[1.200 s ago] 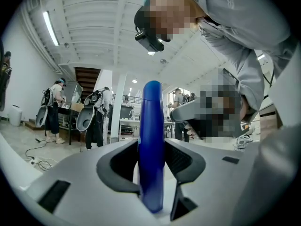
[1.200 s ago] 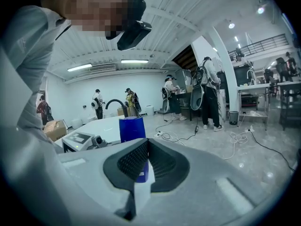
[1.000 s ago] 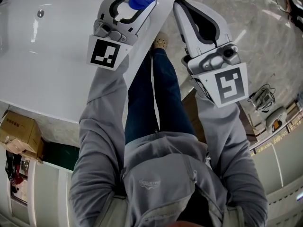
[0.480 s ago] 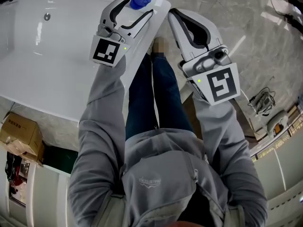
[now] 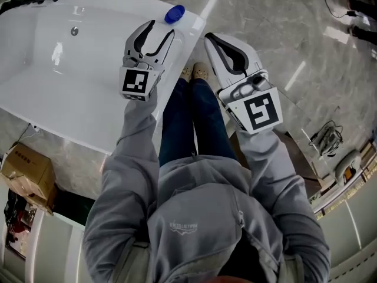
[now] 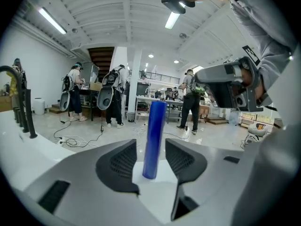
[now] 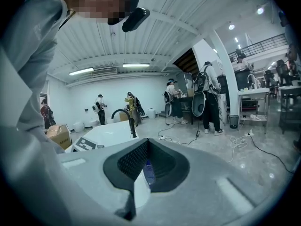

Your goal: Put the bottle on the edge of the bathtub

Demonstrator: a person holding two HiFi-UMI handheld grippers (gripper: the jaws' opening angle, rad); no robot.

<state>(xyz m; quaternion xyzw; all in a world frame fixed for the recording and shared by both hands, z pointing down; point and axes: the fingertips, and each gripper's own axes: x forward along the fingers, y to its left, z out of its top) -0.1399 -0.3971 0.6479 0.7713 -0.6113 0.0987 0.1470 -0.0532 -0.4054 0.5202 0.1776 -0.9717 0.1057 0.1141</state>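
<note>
A blue bottle [image 5: 174, 13] stands upright on the white rim [image 5: 192, 29] of the bathtub, at its corner. My left gripper [image 5: 161, 29] hangs just short of it. Its jaws are spread and closing, and nothing is pressed between them. In the left gripper view the bottle [image 6: 154, 138] rises beyond the two dark pads [image 6: 120, 161], clear of both. My right gripper [image 5: 209, 38] is over the floor to the right of the rim, jaws together and empty. Through its narrow slit I see a sliver of the bottle [image 7: 148, 171].
The white tub basin [image 5: 88, 69] lies to the left, with a drain and a black faucet [image 5: 29, 0] at its far end. A cardboard box [image 5: 26, 167] sits low left. Cables and gear [image 5: 327, 122] lie on the marble floor at the right. Several people stand in the background.
The left gripper's jaws have spread off the bottle and drawn back from it. The bottle stays upright on the rim. The right gripper has kept its place beside the left.
</note>
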